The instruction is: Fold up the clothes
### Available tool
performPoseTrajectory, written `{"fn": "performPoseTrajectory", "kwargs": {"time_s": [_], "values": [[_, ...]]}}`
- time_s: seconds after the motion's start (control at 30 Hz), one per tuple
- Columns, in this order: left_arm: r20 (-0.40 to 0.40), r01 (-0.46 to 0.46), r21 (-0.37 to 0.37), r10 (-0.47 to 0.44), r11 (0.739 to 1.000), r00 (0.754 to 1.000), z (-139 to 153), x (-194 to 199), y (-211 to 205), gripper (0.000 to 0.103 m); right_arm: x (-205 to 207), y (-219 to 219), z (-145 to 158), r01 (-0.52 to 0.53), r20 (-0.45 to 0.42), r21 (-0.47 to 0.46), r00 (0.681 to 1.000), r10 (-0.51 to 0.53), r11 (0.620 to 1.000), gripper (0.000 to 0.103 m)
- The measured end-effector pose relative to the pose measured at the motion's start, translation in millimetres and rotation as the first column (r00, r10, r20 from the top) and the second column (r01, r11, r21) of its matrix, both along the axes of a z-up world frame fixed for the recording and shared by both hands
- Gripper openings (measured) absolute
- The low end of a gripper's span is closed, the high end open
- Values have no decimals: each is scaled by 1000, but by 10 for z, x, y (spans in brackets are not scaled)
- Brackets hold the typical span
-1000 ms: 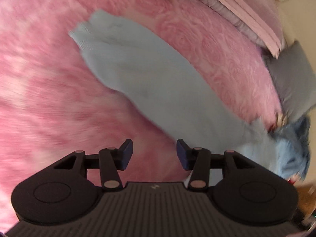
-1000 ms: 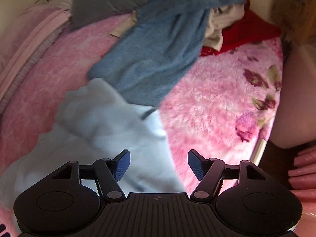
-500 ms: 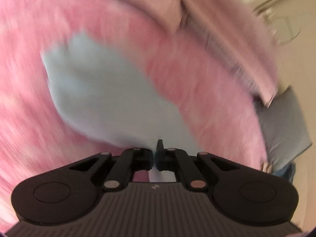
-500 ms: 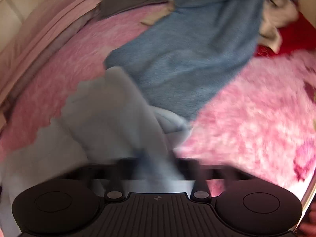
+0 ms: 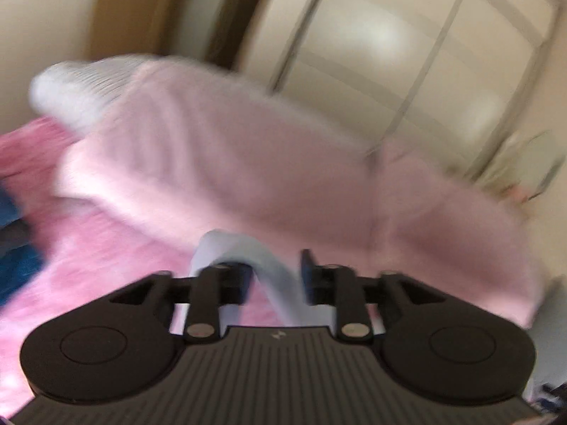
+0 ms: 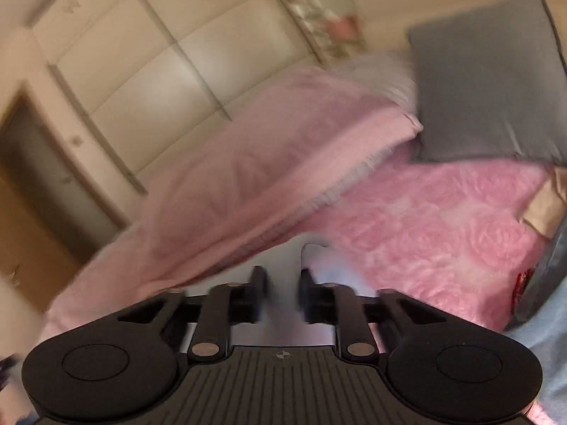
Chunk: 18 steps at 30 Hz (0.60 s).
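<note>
A fold of the pale blue garment (image 5: pixel 248 248) arches over the left finger of my left gripper (image 5: pixel 274 276) and runs down between its jaws. Those jaws are opening and the pads stand off the cloth. In the right wrist view a blurred bit of the same pale blue garment (image 6: pixel 329 262) shows just behind the right finger of my right gripper (image 6: pixel 281 294). Its jaws are opening too, with a gap between them and no cloth pinched. More pale blue cloth (image 6: pixel 545 340) lies at the lower right. Both views are motion-blurred.
A folded pale pink quilt (image 5: pixel 248 163) lies along the far side of the fluffy pink bedspread (image 6: pixel 425 219). A grey pillow (image 6: pixel 485 88) leans at the head. Cream wardrobe doors (image 5: pixel 389 53) stand behind. A dark blue garment (image 5: pixel 14 265) shows at the left edge.
Both grippers closed on the pale blue garment, then swung up from the bed toward the quilt and wardrobe. Their jaws now stand apart again.
</note>
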<state>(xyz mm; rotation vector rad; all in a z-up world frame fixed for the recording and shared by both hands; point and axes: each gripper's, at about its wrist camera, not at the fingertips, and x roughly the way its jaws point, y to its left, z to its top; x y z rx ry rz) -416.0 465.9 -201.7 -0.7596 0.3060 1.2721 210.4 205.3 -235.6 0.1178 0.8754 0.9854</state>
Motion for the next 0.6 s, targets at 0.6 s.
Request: {"fn": "performPoseTrajectory", "kwargs": {"time_s": [0.6], "values": [[330,184,-582,24,792,944,-2057,549,-1174,41,-1403,430,-1210,-446,22,-387,870,492,807,65]]}}
